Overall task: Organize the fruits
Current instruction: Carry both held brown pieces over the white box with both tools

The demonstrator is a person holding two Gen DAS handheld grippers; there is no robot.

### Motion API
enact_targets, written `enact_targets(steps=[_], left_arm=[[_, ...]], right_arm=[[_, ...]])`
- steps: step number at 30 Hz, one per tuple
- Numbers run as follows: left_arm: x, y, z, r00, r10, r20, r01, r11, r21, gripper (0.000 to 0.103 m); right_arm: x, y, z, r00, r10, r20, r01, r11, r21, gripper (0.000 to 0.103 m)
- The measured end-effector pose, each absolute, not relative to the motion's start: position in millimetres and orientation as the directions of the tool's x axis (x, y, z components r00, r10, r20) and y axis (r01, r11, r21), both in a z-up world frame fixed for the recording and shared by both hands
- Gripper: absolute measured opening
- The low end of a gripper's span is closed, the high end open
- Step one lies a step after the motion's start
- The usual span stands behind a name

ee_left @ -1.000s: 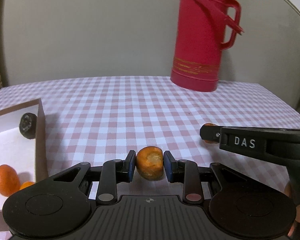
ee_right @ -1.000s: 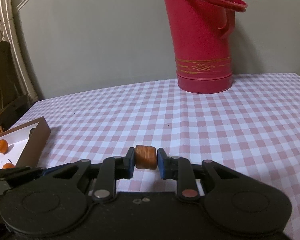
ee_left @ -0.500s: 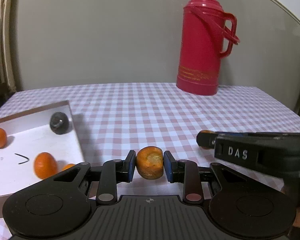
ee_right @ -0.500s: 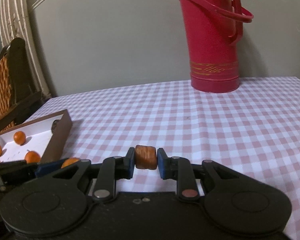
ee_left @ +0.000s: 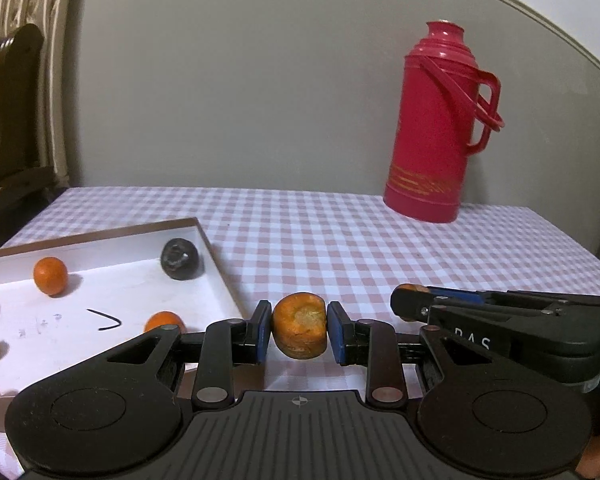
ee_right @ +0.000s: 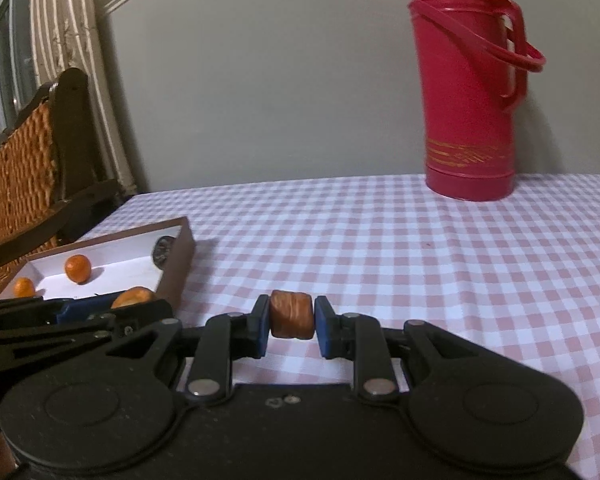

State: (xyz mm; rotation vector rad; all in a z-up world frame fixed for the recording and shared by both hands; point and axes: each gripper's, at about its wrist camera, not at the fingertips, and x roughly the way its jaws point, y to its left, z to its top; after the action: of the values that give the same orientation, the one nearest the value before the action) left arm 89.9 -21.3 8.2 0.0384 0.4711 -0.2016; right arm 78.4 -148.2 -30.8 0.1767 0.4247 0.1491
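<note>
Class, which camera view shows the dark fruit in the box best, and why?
The left wrist view: the dark fruit sits fully visible on the white floor of the box, near its far corner. In the right wrist view the same fruit is smaller and partly hidden behind the box wall.

Your left gripper (ee_left: 299, 332) is matte black plastic, with two round discs flanking a ribbed centre plate stamped with a small crosshair mark. Blue pads (ee_left: 263, 330) line its fingertips, and copper-coloured rivets pin the linkage bars. Your right gripper (ee_right: 291, 326) matches it, though with a smooth plate and silver rivets; seen side-on, its body carries white lettering reading "DAS".
</note>
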Motion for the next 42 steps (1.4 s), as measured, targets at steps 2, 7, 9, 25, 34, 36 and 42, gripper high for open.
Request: enact_targets(steps=[2, 7, 9, 25, 34, 36, 42], left_arm=[[88, -17, 10, 0.875, -0.178, -0.45, 0.194, 0.981, -0.01, 0.03], [85, -3, 13, 0.885, -0.149, -0.442, 0.16, 0.987, -0.014, 0.03], [85, 4, 13, 0.887, -0.138, -0.44, 0.144, 0.989, -0.02, 0.03], [81, 54, 18, 0.907, -0.046, -0.42, 0.032, 0.999, -0.042, 0.03], [80, 78, 20, 0.912, -0.003, -0.41, -0.019, 0.999, -0.051, 0.031], [79, 84, 19, 0.912, 0.006, -0.41, -0.029, 0.998, -0.05, 0.03], [77, 101, 19, 0.912, 0.04, -0.409, -0.07, 0.996, -0.058, 0.031]], right_arm=[[78, -144, -29, 0.901, 0.191, -0.389, -0.119, 0.972, 0.202, 0.015], [78, -134, -27, 0.902, 0.216, -0.373, -0.146, 0.967, 0.208, 0.015], [79, -129, -26, 0.901, 0.229, -0.369, -0.16, 0.965, 0.21, 0.015], [86, -85, -21, 0.891, 0.322, -0.319, -0.258, 0.939, 0.226, 0.015], [92, -61, -20, 0.881, 0.359, -0.307, -0.296, 0.926, 0.233, 0.015], [92, -56, -19, 0.879, 0.369, -0.303, -0.308, 0.923, 0.232, 0.015], [92, -41, -18, 0.87, 0.394, -0.297, -0.337, 0.914, 0.227, 0.015]])
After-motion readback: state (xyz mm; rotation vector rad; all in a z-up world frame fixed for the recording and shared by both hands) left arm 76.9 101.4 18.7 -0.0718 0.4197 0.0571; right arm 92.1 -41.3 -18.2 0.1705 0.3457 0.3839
